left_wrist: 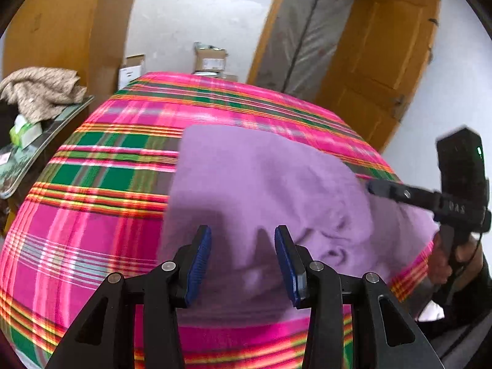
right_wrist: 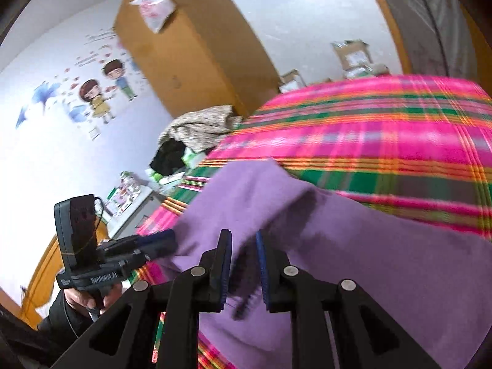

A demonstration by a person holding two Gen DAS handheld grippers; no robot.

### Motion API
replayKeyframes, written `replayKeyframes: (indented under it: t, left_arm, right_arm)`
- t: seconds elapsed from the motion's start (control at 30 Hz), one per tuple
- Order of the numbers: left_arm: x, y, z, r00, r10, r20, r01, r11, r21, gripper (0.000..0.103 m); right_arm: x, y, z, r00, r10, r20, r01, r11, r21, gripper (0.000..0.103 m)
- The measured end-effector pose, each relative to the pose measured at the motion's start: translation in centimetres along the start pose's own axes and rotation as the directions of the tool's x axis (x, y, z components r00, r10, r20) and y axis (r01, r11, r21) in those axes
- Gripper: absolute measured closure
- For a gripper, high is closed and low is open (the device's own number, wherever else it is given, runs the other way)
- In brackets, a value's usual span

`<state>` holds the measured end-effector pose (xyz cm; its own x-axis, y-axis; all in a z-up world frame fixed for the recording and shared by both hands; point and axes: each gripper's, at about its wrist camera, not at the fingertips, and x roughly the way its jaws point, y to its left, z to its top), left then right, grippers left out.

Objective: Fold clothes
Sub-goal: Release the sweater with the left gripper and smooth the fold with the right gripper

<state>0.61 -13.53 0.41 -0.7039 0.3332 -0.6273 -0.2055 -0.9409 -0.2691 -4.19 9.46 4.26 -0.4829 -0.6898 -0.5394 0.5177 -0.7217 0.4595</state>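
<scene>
Left gripper hangs spread over the purple garment; right gripper, nearly closed, holds nothing visibly, so a lifted layer could slip and wrinkle

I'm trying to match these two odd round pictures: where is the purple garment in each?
Left wrist view: the purple garment fills the centre and right, beyond the open left gripper.
Right wrist view: it spreads across the lower middle and right, around the right gripper.
Shared landmark: the pink plaid bedcover beneath it.
</scene>
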Motion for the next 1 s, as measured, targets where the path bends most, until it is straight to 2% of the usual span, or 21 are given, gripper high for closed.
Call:
replayKeyframes:
  t: [0.17, 0.23, 0.37, 0.53, 0.63, 0.7, 0.8, 0.9, 1.0]
  left_arm:
    - [1.0, -1.8, -0.8, 0.997, -0.057, -0.047, 0.06, 0.997, 0.056, 0.059]
    - [1.4, -2.5, -1.2, 0.995, -0.079, -0.067, 0.084, 0.993, 0.078, 0.059]
    - [2.2, -4.0, -1.8, 0.987, -0.121, -0.108, 0.134, 0.984, 0.119, 0.059]
    - [0.5, -3.2, -2.8, 0.98, -0.17, -0.106, 0.181, 0.977, 0.112, 0.059]
    - [-0.8, -2.7, -2.4, 0.983, -0.175, -0.048, 0.179, 0.98, 0.087, 0.059]
    - [-1.3, -2.3, -1.7, 0.985, -0.172, -0.001, 0.171, 0.983, 0.066, 0.059]
    - [-0.5, -1.9, -0.6, 0.991, -0.132, 0.02, 0.131, 0.991, 0.031, 0.059]
    - [0.7, -2.0, -0.3, 0.994, -0.106, 0.002, 0.106, 0.994, 0.015, 0.059]
    - [1.8, -2.8, -1.1, 0.992, -0.111, -0.051, 0.114, 0.992, 0.048, 0.059]
  right_arm:
    - [1.1, 0.9, -0.1, 0.999, -0.003, -0.047, 0.001, 0.999, -0.041, 0.085]
    - [2.1, 0.4, -0.7, 0.994, -0.051, -0.099, 0.047, 0.998, -0.037, 0.085]
    - [3.2, -1.5, -1.5, 0.981, -0.088, -0.172, 0.091, 0.996, 0.01, 0.085]
    - [3.1, -2.1, -1.7, 0.978, -0.106, -0.181, 0.11, 0.994, 0.016, 0.083]
    - [2.1, -2.2, -1.6, 0.981, -0.123, -0.15, 0.127, 0.992, 0.019, 0.083]
    - [0.9, -2.1, -1.1, 0.99, -0.102, -0.093, 0.105, 0.994, 0.027, 0.083]
    - [0.0, -1.0, -0.4, 0.997, -0.062, -0.034, 0.062, 0.998, -0.005, 0.083]
    - [0.6, 0.6, -0.5, 0.998, -0.024, -0.052, 0.02, 0.997, -0.071, 0.083]
    - [2.6, 1.2, -1.5, 0.99, -0.035, -0.139, 0.019, 0.993, -0.117, 0.083]
